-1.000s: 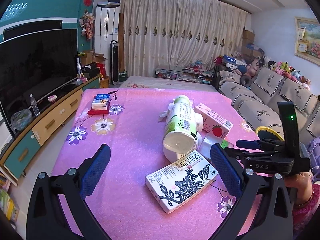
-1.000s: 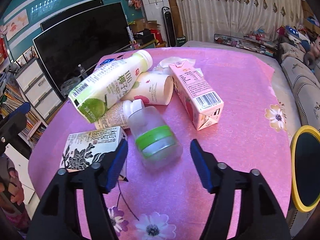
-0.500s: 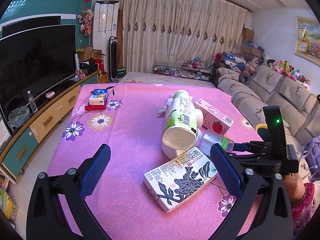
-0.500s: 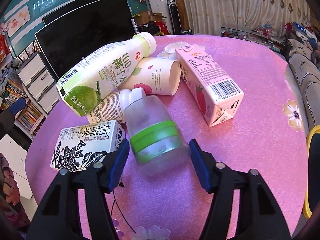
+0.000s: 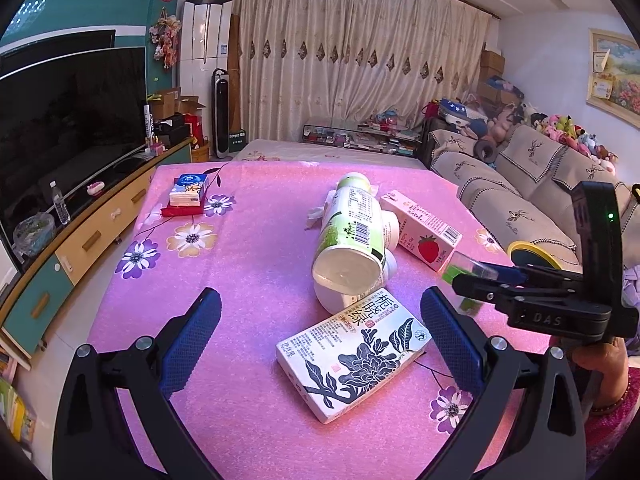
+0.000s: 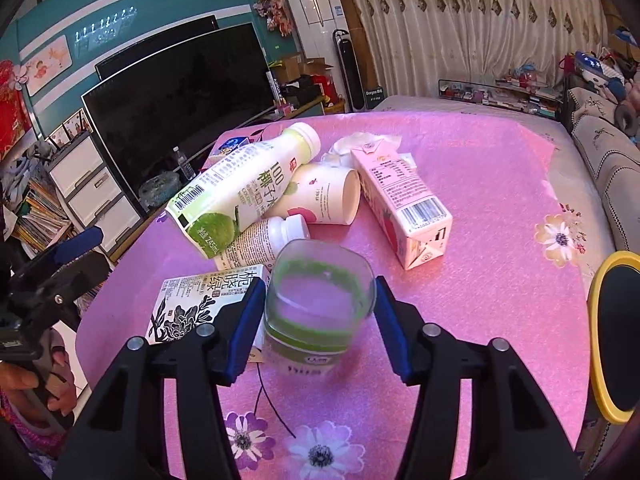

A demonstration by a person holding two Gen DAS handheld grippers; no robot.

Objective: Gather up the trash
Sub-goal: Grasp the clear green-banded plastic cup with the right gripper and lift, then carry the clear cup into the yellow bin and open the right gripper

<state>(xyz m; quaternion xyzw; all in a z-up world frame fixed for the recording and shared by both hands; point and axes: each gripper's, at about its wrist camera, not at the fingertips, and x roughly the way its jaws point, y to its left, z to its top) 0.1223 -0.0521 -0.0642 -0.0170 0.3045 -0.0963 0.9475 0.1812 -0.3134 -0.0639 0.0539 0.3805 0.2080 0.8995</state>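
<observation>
Because the trash had to be picked up, it lay in a heap on the soft pink table [image 5: 248, 264]. The big smooth green bottle [image 6: 244, 196] leaned on a paper cup [image 6: 324, 200]. The right gripper [image 6: 320, 322] had just been closing, its fingers clenched on the small see-through bottle [image 6: 316, 312]. The left gripper [image 5: 320, 340] hung released, with nothing in it.

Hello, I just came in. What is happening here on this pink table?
A person is collecting trash with two handheld grippers. The right gripper has just been closing on a clear bottle with a green band, now between its pads. The left gripper hangs open over the black-and-white carton. The green-and-white bottle and strawberry carton lie on the table.
</observation>
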